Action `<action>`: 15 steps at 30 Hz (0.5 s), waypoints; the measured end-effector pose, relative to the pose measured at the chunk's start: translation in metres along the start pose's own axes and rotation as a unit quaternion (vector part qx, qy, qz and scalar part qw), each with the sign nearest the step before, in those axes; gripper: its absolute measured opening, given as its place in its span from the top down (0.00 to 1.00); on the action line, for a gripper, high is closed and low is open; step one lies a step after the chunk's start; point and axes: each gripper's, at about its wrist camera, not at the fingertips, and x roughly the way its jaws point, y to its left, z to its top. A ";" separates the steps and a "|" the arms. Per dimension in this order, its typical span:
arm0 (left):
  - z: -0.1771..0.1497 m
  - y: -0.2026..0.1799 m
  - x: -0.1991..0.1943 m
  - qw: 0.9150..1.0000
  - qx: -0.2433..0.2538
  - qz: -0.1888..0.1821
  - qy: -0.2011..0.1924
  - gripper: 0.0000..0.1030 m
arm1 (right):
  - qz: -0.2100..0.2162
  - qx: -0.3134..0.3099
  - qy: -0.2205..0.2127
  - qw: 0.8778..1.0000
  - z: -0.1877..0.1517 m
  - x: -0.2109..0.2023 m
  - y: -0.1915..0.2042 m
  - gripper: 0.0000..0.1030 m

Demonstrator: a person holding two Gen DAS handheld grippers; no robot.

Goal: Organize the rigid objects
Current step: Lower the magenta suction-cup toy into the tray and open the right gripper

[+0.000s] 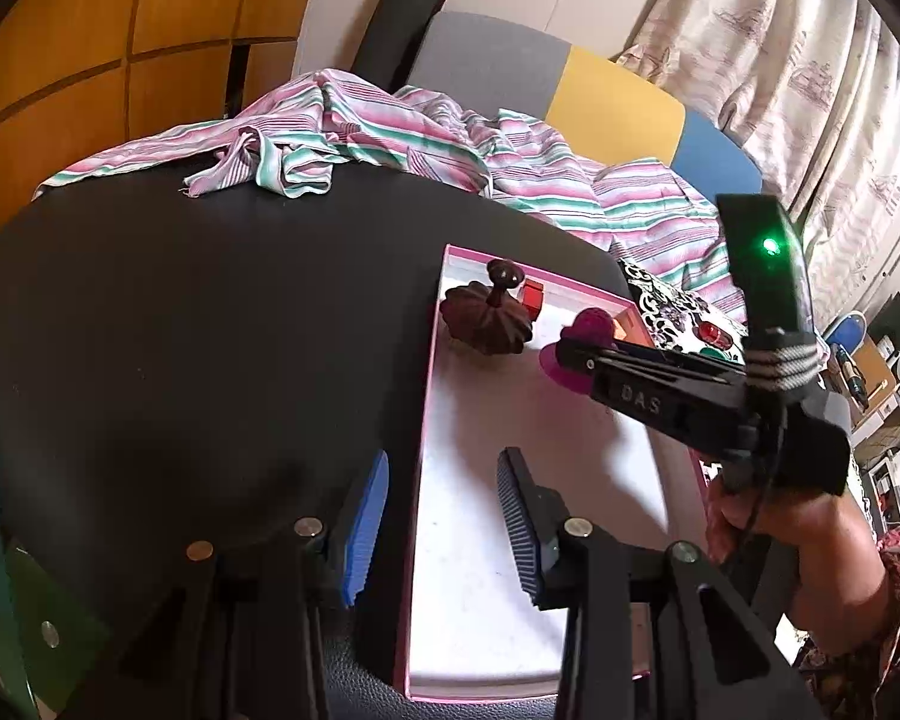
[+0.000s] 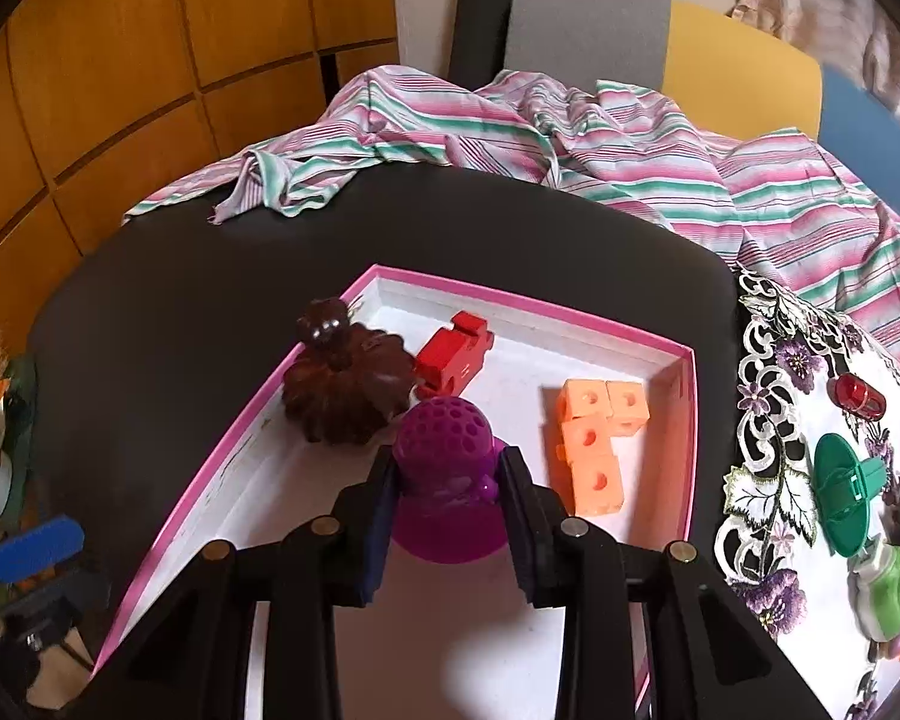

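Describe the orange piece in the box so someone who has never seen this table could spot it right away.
Find the shallow pink-rimmed white box on the black tabletop. Along its right wall lies a cluster of orange plastic cubes joined in a bent chain. Each cube has a round hole in its face, unlike the solid red block and the dark brown fluted lid further left.

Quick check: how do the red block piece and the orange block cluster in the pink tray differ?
The red block piece is one small deep-red piece by the tray's far wall, beside the brown lid; the orange block cluster is several pale-orange cubes with round holes, joined, nearer the right wall. Both lie loose inside the pink tray.
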 end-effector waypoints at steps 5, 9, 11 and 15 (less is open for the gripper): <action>-0.001 -0.004 -0.001 1.000 0.004 -0.005 -0.001 0.63 | 0.011 0.003 0.009 1.000 -0.005 -0.003 -0.003 0.62; -0.002 -0.007 0.001 1.000 0.001 -0.019 0.010 0.63 | 0.020 0.004 0.009 1.000 -0.016 -0.014 -0.005 0.58; -0.003 -0.009 0.002 1.000 -0.001 -0.027 0.016 0.63 | 0.025 0.004 0.007 1.000 -0.022 -0.020 -0.007 0.58; -0.006 -0.017 0.005 0.999 0.008 -0.030 0.025 0.63 | 0.029 0.018 -0.003 0.999 -0.032 -0.034 -0.010 0.58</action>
